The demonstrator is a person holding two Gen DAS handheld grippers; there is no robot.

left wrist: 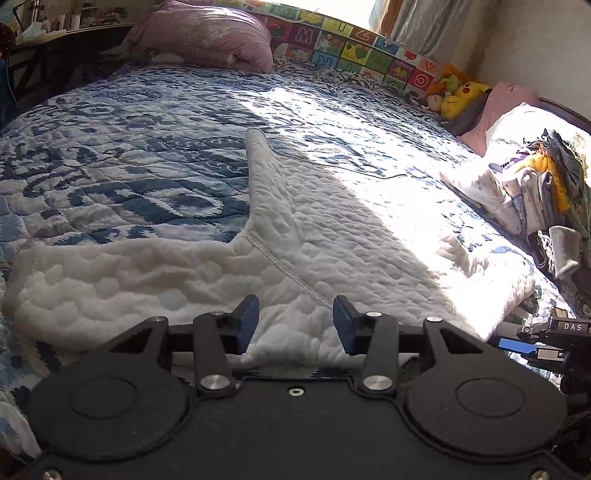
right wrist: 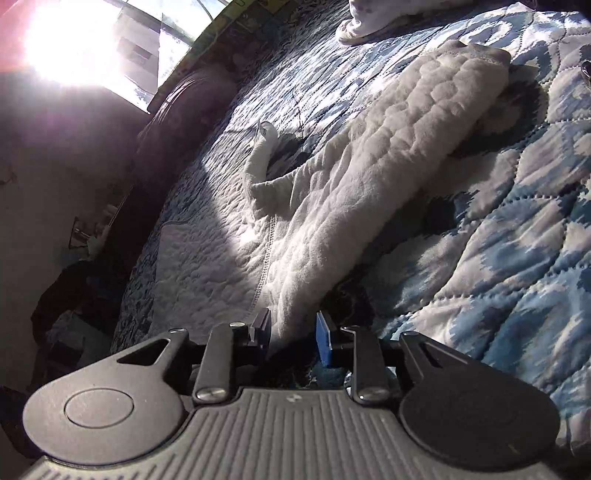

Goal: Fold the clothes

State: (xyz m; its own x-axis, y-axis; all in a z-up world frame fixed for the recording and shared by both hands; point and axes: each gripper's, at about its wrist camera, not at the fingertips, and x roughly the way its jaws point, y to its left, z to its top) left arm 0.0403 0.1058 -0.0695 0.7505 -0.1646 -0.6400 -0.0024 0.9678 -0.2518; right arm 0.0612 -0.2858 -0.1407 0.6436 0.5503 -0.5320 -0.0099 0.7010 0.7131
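A white quilted garment [left wrist: 332,236] lies spread on the bed, one sleeve [left wrist: 110,273] reaching left and a narrow part [left wrist: 262,155] pointing away. My left gripper [left wrist: 295,321] hangs open just above the garment's near edge, its blue pads well apart with cloth beneath the gap. In the right wrist view the garment [right wrist: 369,192] bunches into a thick fold that narrows down between the pads. My right gripper [right wrist: 291,336] is shut on that fold. The right gripper [left wrist: 524,345] also shows at the garment's near right corner in the left wrist view.
A blue-and-white quilt [left wrist: 129,147] covers the bed. A pink pillow [left wrist: 207,33] lies at the far end beside an alphabet play mat [left wrist: 351,48]. Plush toys [left wrist: 458,92] and a pile of clothes [left wrist: 539,184] crowd the right side. Bright window glare [right wrist: 66,48] washes out the upper left.
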